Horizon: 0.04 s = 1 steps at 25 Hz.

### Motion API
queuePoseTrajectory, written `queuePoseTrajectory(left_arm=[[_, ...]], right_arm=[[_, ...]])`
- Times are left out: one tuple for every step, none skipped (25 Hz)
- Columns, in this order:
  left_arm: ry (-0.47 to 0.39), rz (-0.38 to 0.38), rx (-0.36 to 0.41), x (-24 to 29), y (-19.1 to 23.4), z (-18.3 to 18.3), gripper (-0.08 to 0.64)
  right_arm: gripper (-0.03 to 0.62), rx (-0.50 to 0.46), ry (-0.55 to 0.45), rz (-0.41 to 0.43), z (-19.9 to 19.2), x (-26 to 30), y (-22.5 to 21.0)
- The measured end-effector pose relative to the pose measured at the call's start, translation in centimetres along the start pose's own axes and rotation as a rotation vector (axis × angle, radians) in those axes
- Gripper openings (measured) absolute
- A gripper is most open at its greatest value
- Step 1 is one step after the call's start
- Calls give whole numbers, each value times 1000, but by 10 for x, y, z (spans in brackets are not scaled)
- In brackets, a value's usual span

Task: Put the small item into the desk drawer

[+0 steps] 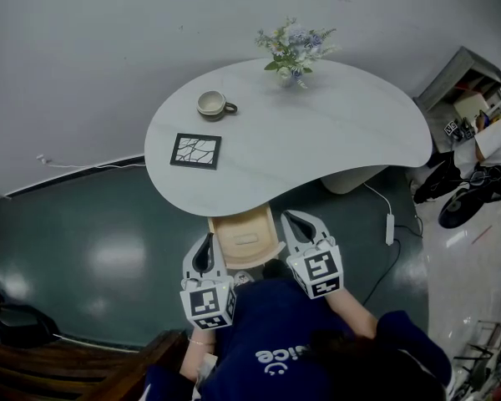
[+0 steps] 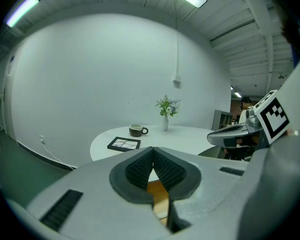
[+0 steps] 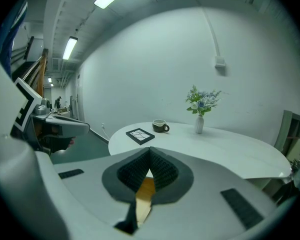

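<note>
The wooden desk drawer [image 1: 243,239] stands pulled out from under the white table [image 1: 317,140], at its near edge. A small pale item [image 1: 246,241] lies inside it. My left gripper [image 1: 208,241] hangs just left of the drawer, and its jaws are shut with nothing between them. On the drawer's right side, my right gripper [image 1: 291,218] is shut and empty too. In the left gripper view the ribbed pads meet at the left gripper's tips [image 2: 152,153], with the drawer's wood [image 2: 161,196] below. The right gripper view shows the right gripper [image 3: 150,154] the same way, over that wood [image 3: 144,196].
On the table are a cup [image 1: 214,104], a black patterned square [image 1: 195,150] and a vase of flowers [image 1: 294,53]. A cable with a power strip [image 1: 390,228] lies on the floor at the right. Dark wooden furniture [image 1: 58,366] is at the lower left.
</note>
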<state>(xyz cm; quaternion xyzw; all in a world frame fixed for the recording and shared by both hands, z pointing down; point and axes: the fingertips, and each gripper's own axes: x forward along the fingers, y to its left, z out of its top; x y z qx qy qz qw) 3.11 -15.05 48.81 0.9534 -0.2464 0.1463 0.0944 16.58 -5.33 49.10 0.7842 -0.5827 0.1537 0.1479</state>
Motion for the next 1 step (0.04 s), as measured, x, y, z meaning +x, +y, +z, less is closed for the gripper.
queuePoseTrajectory(left_arm=[[1,0,1,0,0,0,3]], right_arm=[[6,0,0,3,0,0,1]])
